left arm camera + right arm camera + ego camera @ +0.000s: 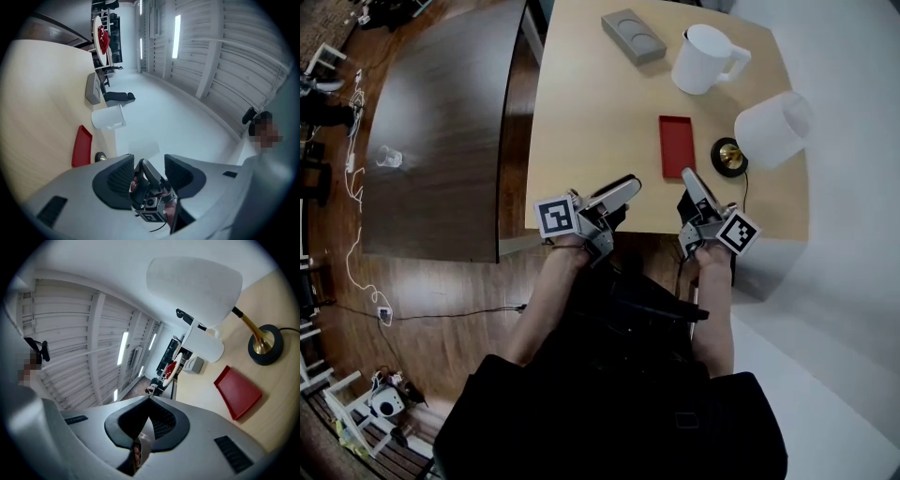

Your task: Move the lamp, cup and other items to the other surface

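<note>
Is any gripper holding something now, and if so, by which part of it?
Nothing is held. The left gripper has its jaws apart, gripping nothing; the right gripper has its jaws shut on each other, empty.

Count by kind.
Tables: 2, a light table (581,112) on the right and a dark table (441,112) on the left.
On the light table: 1 lamp (772,131), 1 cup (703,59), 1 red tray (677,146), 1 grey block (633,36).
On the dark table: 1 glass (389,157).
Grippers: 2, the left gripper (626,187) and the right gripper (689,178), near edge.
</note>
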